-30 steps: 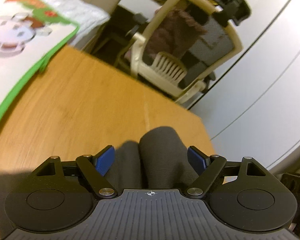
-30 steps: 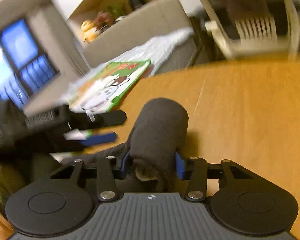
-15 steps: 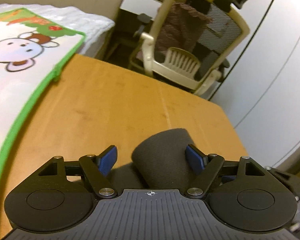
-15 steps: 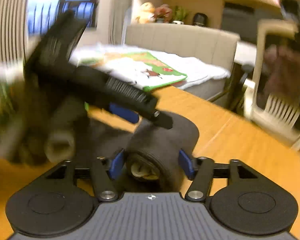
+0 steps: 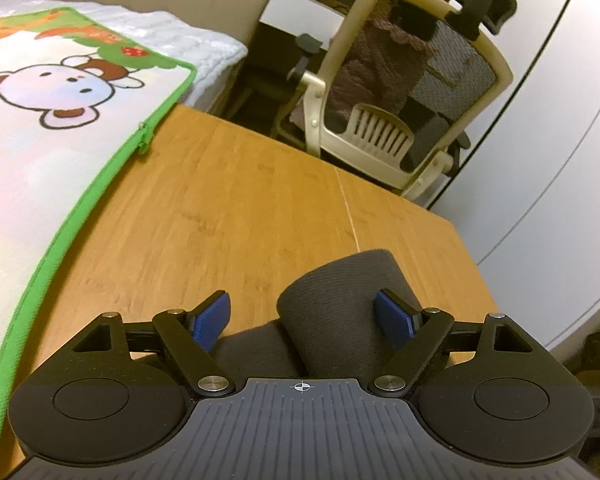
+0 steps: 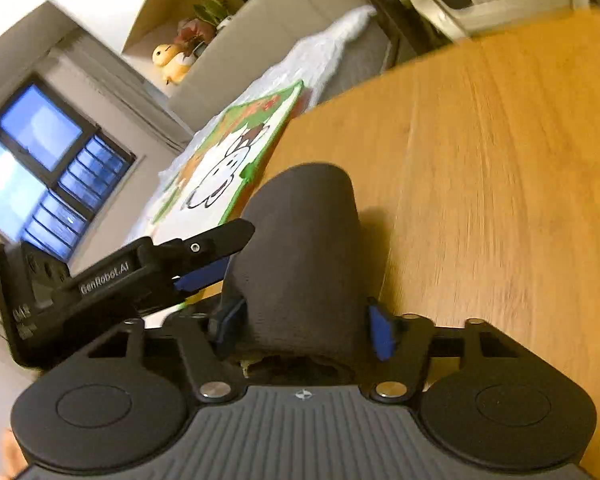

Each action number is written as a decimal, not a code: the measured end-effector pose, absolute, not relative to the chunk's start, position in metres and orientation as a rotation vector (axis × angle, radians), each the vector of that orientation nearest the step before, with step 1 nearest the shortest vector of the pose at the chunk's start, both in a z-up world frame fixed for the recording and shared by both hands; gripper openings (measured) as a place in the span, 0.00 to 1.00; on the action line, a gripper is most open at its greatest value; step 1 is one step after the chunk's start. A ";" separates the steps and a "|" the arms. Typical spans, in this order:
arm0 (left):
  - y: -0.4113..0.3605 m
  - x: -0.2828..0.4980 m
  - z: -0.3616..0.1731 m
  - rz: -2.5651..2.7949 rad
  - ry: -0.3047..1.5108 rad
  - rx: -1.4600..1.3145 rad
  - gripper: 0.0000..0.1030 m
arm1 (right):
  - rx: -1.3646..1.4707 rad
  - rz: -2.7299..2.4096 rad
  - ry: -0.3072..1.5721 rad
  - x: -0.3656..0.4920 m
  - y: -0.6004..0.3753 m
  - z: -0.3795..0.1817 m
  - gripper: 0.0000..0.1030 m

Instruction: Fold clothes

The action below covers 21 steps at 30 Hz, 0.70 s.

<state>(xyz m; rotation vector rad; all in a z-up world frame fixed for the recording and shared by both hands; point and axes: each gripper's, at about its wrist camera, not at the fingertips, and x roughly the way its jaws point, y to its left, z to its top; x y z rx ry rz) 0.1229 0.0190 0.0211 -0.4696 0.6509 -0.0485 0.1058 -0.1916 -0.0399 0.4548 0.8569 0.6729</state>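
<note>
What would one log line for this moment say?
task: fold clothes | left claw: open around cloth roll | right claw: shut on cloth roll | table: under roll

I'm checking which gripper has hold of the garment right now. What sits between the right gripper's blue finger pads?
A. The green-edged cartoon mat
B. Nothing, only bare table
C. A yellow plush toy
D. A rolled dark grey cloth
D. In the right wrist view the rolled dark grey cloth fills the gap of the right gripper, with both blue pads pressed against its sides above the wooden table.
</note>
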 end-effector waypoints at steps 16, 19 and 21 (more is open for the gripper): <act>0.036 0.095 0.040 -0.017 0.620 -0.451 0.87 | -0.679 0.690 0.298 -0.005 -0.086 -0.023 0.52; 0.043 0.083 0.030 -0.002 0.629 -0.466 0.87 | -0.482 0.789 0.405 0.012 -0.103 -0.007 0.62; 0.051 0.075 0.024 0.011 0.629 -0.485 0.88 | -0.262 0.863 0.507 0.032 -0.122 0.004 0.74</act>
